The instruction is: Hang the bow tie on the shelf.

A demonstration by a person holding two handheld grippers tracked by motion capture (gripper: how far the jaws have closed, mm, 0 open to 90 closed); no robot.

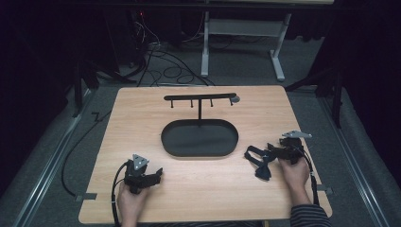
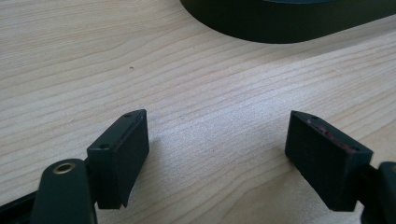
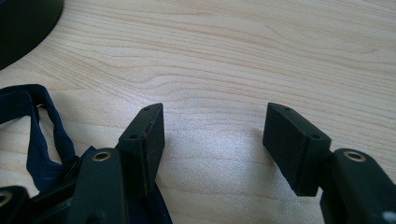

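Table [image 1: 198,179] holds a black oval tray [image 1: 199,138] with a hook stand [image 1: 200,98], its far hook blurred, while the left gripper [image 2: 217,154] and right gripper [image 3: 212,144] rest with jaws apart, a dark blue strap [image 3: 35,135] partly hidden under the right one.

Black oval tray [image 1: 199,138] mid-table [image 1: 142,109], hook rack [image 1: 200,98] rising at its far rim; dark bow tie [image 1: 259,161] near right edge.

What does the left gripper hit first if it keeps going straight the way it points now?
Probably the black oval tray. In the left gripper view the left gripper stands open over bare wooden table, and the tray's wall lies ahead, slightly right of centre. Nothing sits between; depth is unclear.
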